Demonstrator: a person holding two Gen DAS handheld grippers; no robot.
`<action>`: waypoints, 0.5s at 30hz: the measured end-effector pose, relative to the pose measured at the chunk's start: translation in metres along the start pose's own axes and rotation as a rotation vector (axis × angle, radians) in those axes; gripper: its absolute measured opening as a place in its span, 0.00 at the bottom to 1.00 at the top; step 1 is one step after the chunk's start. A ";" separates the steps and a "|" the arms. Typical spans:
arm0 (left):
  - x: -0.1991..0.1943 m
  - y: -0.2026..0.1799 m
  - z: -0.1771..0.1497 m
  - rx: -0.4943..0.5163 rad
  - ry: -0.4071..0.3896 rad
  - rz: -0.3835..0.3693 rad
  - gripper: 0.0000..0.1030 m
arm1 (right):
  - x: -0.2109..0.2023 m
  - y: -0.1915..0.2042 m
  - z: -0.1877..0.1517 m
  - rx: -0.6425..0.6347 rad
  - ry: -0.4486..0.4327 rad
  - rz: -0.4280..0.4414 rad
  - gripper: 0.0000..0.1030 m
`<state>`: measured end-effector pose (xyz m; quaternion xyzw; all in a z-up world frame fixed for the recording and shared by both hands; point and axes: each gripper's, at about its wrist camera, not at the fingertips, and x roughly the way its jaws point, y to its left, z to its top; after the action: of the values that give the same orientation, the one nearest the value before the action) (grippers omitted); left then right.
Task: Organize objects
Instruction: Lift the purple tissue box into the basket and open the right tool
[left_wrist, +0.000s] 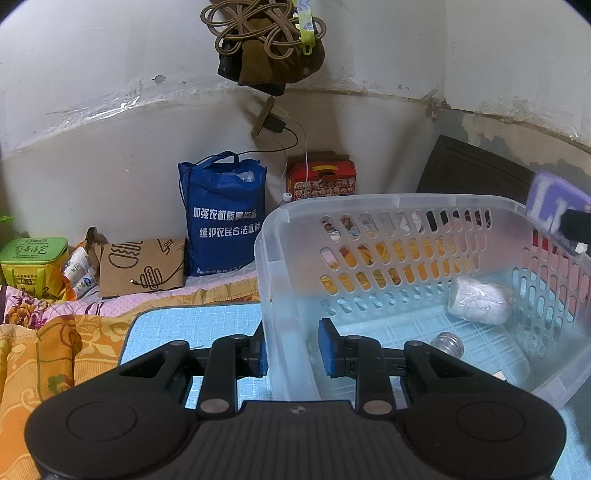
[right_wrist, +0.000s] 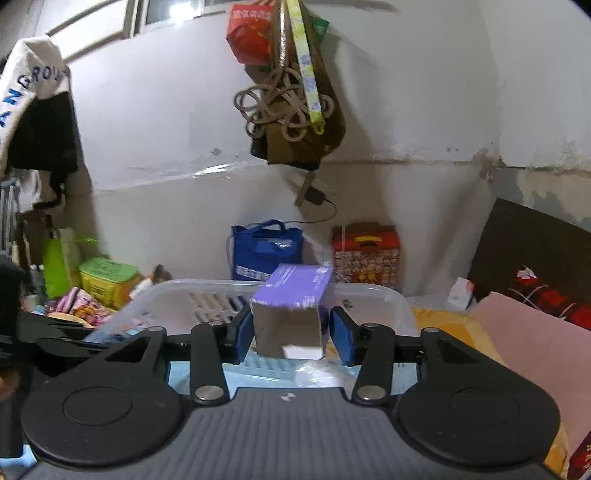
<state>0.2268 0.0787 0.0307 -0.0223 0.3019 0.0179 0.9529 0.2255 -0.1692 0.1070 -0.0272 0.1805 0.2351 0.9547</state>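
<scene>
A clear plastic basket (left_wrist: 369, 206) stands on a light blue mat (left_wrist: 192, 325). My left gripper (left_wrist: 291, 352) straddles the basket's near left wall, one pad outside and one inside; the pads do not seem to press it. Inside lie a white wrapped roll (left_wrist: 480, 301) and a small glass jar (left_wrist: 448, 343). My right gripper (right_wrist: 290, 334) has a purple box (right_wrist: 291, 310) between its pads, above the basket's rim (right_wrist: 207, 286). There is a gap at the right pad. The box shows blurred in the left wrist view (left_wrist: 554, 208).
A blue tote bag (left_wrist: 223, 218), a red carton (left_wrist: 321, 179), a brown paper bag (left_wrist: 142, 267) and a green box (left_wrist: 33, 264) stand along the wall. Cords and bags (left_wrist: 264, 40) hang above. A flowered blanket (left_wrist: 55, 369) lies left, a pink cloth (right_wrist: 535, 350) right.
</scene>
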 end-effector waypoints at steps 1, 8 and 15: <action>0.000 0.001 0.000 0.000 0.000 -0.001 0.30 | 0.004 -0.002 -0.001 0.008 0.008 0.006 0.48; 0.000 0.000 0.000 0.001 0.000 0.001 0.30 | -0.003 -0.008 -0.009 0.023 -0.007 -0.032 0.92; 0.001 0.000 0.000 0.003 0.001 0.001 0.30 | -0.076 -0.017 -0.036 0.154 -0.165 0.006 1.00</action>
<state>0.2271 0.0791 0.0301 -0.0209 0.3022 0.0179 0.9528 0.1582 -0.2225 0.1003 0.0664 0.1189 0.2247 0.9649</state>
